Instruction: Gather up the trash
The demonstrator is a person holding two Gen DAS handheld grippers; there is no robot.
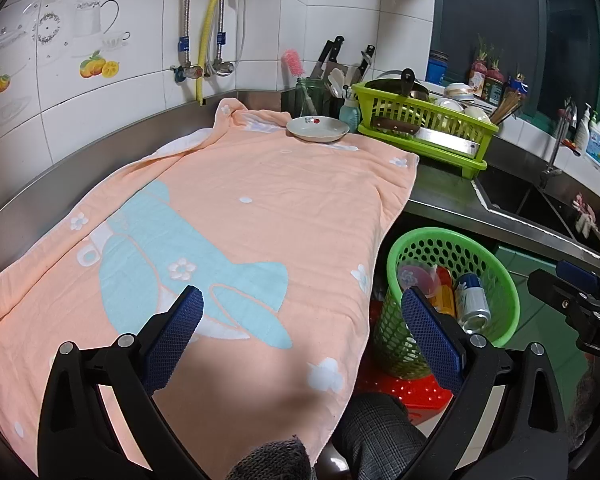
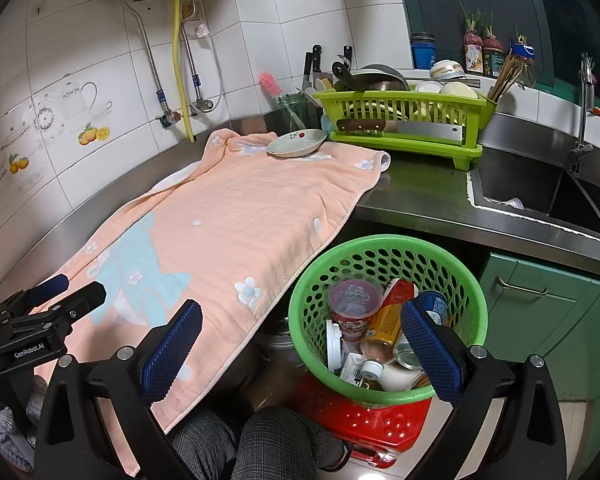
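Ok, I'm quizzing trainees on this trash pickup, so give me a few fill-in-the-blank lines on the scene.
1. The cans and cups lie in a ____ basket.
2. That basket stands on a ____ stool.
3. The white dish rests on the ____ towel.
4. Both the left tool and the right tool are ____.

Missing words: green; red; orange; open

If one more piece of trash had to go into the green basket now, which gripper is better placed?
Probably the right gripper: its jaws are open and it looks almost straight down into the green basket of cans and cups. The left gripper, also open, sits over the peach towel, with the basket off to its side.
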